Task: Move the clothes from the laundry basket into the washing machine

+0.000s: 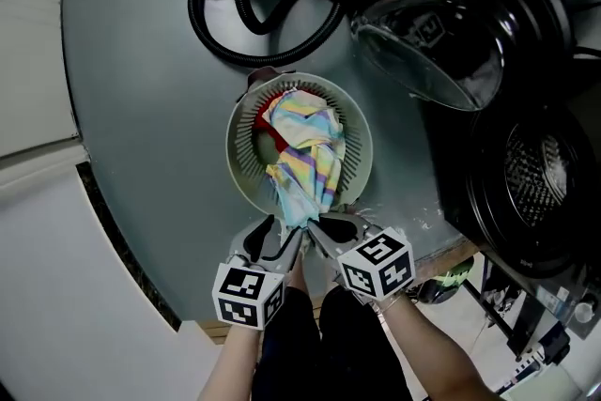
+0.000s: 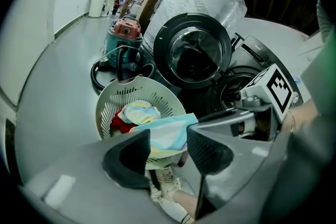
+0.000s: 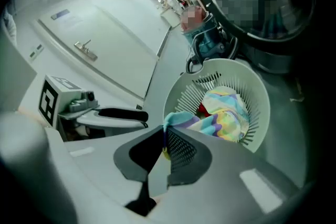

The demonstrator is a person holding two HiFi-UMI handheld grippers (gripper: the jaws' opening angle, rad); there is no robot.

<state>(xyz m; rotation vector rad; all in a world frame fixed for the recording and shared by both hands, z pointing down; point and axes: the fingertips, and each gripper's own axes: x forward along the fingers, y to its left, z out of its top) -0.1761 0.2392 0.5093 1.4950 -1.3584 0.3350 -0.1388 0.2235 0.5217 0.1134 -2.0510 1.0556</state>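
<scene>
Pinching: right gripper (image 3: 164, 140), its jaws drawn almost together on the hem of the pastel striped cloth (image 1: 305, 155).
Left gripper (image 2: 168, 139): jaws moderately apart; the same cloth lies across the gap, apparently unclamped.
Cloth: pulled taut from the laundry basket (image 1: 234, 146) toward 6 o'clock, where both grippers meet. Most of it is heaped inside the basket over a red garment (image 2: 119, 124).
Washing machine: drum opening (image 1: 540, 169) at 3 o'clock from the basket, with the glass door (image 1: 423, 47) swung open at 1 o'clock.
Stage: early, by the look of it; the cloth is not yet clear of the basket.
Risk: a single thin pinch on the hem may slip once the full weight hangs from it. The trailing end could snag the basket's slats or drag the red garment onto the floor. A hasty swing toward 3 o'clock could catch the open door.
</scene>
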